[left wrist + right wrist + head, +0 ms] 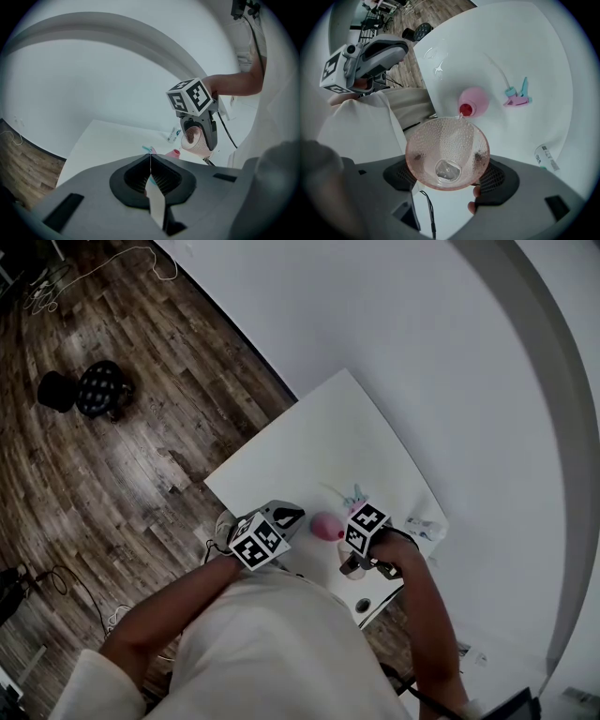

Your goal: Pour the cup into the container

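In the right gripper view my right gripper (449, 164) is shut on a pink, bumpy see-through cup (447, 150). The cup is tipped forward, and its lip hangs just over the red mouth of a round pink container (474, 99) standing on the white table (497, 51). From the left gripper view the same cup (193, 139) is tilted down above the container (174, 153). My left gripper (150, 161) is shut with nothing between its jaws and hovers beside the container, apart from it. The head view has both grippers, left (281, 518) and right (356, 542), flanking the container (326, 526).
A teal and pink clip (518, 96) lies on the table beyond the container. A small white tube with a label (547, 158) lies to the right. The table's near edge (375, 601) runs close under the grippers, with wooden floor (112, 446) to the left.
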Motion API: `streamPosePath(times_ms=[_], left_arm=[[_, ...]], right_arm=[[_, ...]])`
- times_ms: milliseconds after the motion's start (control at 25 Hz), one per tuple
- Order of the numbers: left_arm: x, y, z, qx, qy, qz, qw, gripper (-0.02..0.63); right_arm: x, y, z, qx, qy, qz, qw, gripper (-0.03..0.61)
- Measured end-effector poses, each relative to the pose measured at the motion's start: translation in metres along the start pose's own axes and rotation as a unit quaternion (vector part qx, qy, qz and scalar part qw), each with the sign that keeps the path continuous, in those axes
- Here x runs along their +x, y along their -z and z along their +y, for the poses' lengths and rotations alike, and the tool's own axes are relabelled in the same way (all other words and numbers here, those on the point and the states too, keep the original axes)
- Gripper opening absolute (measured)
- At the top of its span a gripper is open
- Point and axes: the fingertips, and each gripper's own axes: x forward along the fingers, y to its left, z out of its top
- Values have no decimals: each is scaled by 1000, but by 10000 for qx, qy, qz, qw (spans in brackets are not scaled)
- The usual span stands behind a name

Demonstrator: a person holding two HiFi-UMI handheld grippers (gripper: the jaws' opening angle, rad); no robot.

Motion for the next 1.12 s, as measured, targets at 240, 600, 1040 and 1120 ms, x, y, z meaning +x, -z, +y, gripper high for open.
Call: streamPosePath(times_ms=[240, 600, 1040, 1120], left_arm=[[0, 3, -1, 18, 10, 4, 10000, 11], [0, 4, -1, -8, -5, 27, 10000, 11], [-8, 8, -3, 31, -19, -17, 10000, 11], [-6, 8, -3, 21, -21, -3, 10000, 11]], right_arm=[[0, -1, -1, 20, 11, 77, 10000, 371], [1, -1, -8, 21, -31, 196, 9998, 372], [4, 0, 0, -6, -2, 333, 9994, 371], [4, 0, -2, -24, -7, 362, 9993, 371]])
